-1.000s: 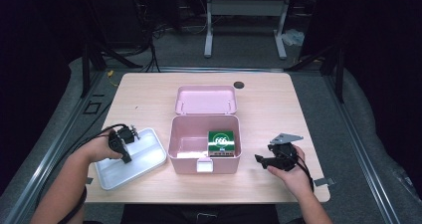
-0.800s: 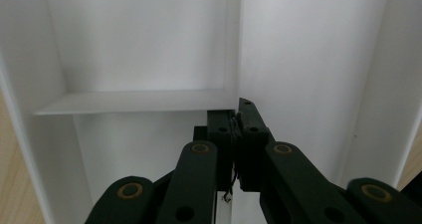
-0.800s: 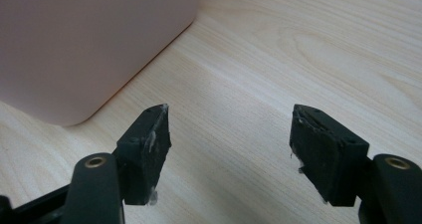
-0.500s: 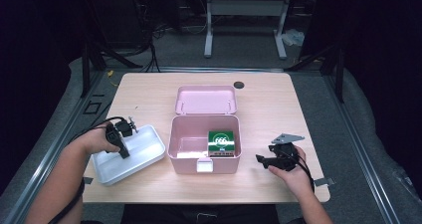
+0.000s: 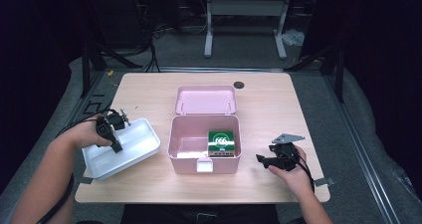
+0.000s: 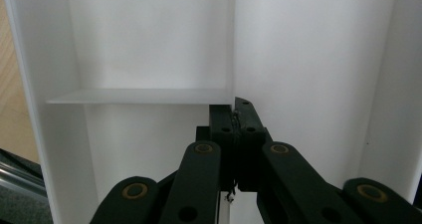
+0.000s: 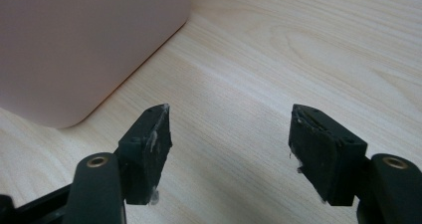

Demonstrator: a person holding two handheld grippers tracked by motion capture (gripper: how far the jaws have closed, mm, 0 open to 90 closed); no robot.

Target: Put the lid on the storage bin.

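— What's the left gripper (image 5: 115, 145) got?
— Its jaws are clamped on the thin divider wall of the white tray (image 5: 144, 149), which tilts at the table's (image 5: 278, 104) near left.
— And the right gripper (image 5: 262, 158)?
— Gaping, holding nothing, low over the wood beside the pink box (image 5: 186, 157).
— Farther off?
— A green packet (image 5: 221, 143) sits inside the box, whose lid (image 5: 205, 100) lies open behind.

The white tray (image 5: 139, 147) looks like smooth, slightly glossy plastic, and the pink box (image 5: 186, 159) like matt plastic. The desk (image 5: 268, 109) is pale wood-grain with a smooth finish; the right hand-held gripper (image 7: 229, 134) has matt black, scuffed pads.
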